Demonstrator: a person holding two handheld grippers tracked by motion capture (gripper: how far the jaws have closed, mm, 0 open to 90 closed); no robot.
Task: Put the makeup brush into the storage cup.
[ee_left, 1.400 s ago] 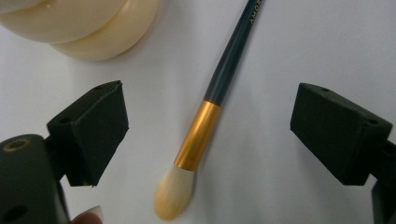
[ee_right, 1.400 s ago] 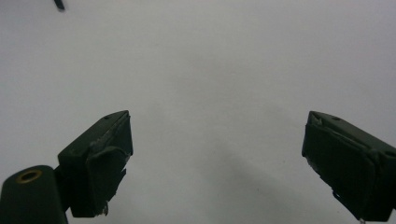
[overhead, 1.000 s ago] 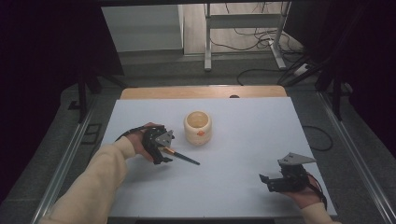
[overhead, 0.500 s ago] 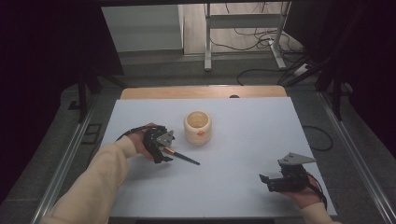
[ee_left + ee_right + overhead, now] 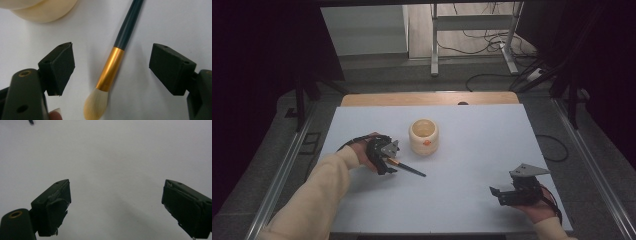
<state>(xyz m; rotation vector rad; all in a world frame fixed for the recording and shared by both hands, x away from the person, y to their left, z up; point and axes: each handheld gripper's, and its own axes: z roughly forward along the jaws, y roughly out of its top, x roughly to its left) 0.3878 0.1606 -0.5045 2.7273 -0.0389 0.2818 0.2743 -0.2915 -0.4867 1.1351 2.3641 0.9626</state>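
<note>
A makeup brush (image 5: 110,72) with a dark handle, gold ferrule and pale bristles lies flat on the white table. In the high view the brush (image 5: 409,170) points right, below a cream cup (image 5: 424,136). My left gripper (image 5: 111,66) hangs over the ferrule with a jaw on each side and a gap to both pads (image 5: 63,63); the jaws have just been closing and touch nothing. In the high view the left gripper (image 5: 384,162) sits left of centre. My right gripper (image 5: 498,192) rests at the near right, open over bare table, as the right gripper view (image 5: 116,205) shows.
The cream cup (image 5: 42,10) stands just beyond the brush, close to the left jaw. The white table top (image 5: 492,145) ends in a wooden strip at the far edge. Metal rails run along both sides; cables and a stand lie on the floor behind.
</note>
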